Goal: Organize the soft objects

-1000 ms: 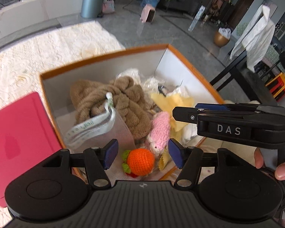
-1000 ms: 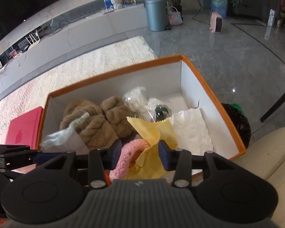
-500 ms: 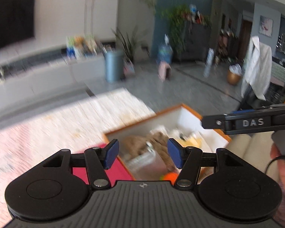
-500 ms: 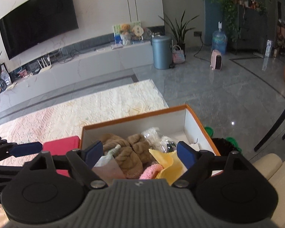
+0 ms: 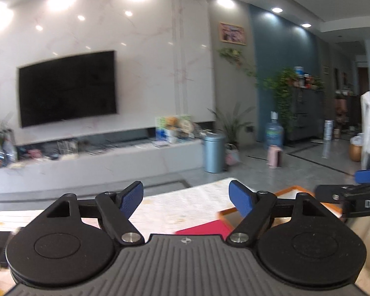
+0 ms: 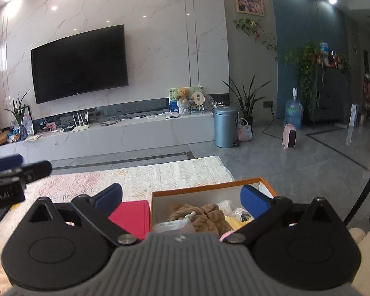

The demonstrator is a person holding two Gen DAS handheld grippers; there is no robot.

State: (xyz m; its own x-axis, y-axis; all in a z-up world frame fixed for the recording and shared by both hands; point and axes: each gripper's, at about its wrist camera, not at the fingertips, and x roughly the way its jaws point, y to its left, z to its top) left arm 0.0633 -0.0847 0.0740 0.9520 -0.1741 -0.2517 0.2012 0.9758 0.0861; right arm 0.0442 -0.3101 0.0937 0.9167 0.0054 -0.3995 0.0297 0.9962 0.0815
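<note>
An orange-rimmed white box sits low in the right wrist view, holding a brown knitted plush, a yellow cloth, a clear bag and a pink knitted toy. My right gripper is open and empty, raised above and behind the box. My left gripper is open and empty, raised to the left of the box, whose corner just shows. The right gripper's fingers show at the right edge of the left wrist view.
A red lid lies left of the box on a pale patterned rug. A cream cushion is at the right. A TV wall, low console, blue bin and dark chair leg lie beyond.
Both grippers have lifted up and tilted away from the box. The right gripper opened and released the pink toy and yellow cloth, which now lie in the box.
</note>
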